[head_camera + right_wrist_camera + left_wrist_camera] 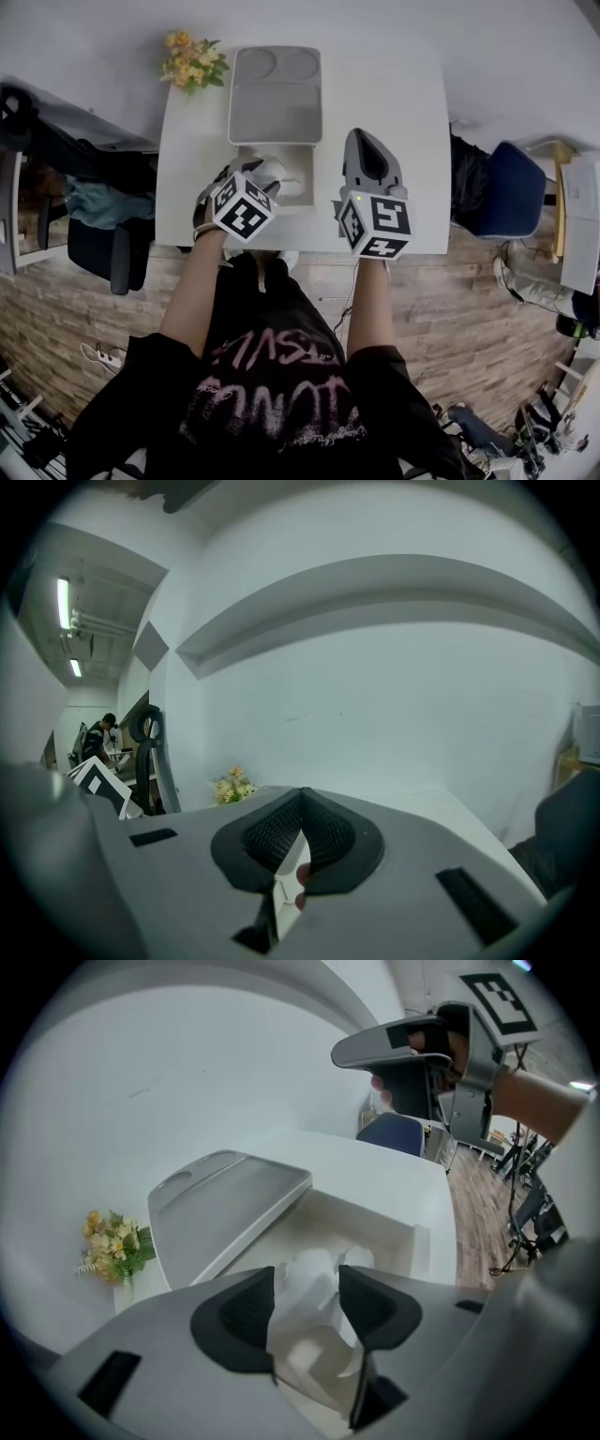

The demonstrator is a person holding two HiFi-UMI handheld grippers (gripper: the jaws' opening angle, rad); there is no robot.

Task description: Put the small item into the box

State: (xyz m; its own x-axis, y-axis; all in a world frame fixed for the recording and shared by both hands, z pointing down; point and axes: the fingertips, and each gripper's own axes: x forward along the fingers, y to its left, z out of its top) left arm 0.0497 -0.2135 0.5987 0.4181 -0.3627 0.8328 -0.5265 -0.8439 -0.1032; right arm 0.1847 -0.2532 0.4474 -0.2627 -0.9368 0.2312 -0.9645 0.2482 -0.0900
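Note:
An open white box (302, 155) stands on the white table (394, 103), its grey lid (275, 94) folded back behind it. My left gripper (265, 175) points steeply down into the box. In the left gripper view its jaws (307, 1283) stand apart, and a small crumpled white item (314, 1271) lies between and beyond the pads on the box floor (375, 1227); the pads do not press it. My right gripper (362, 136) hovers beside the box on the right, jaws shut (302, 803) with nothing in them.
A small bunch of yellow flowers (192, 62) sits at the table's far left corner. Office chairs stand to the left (103, 248) and a blue one to the right (511, 202). Wooden floor lies below the table's near edge.

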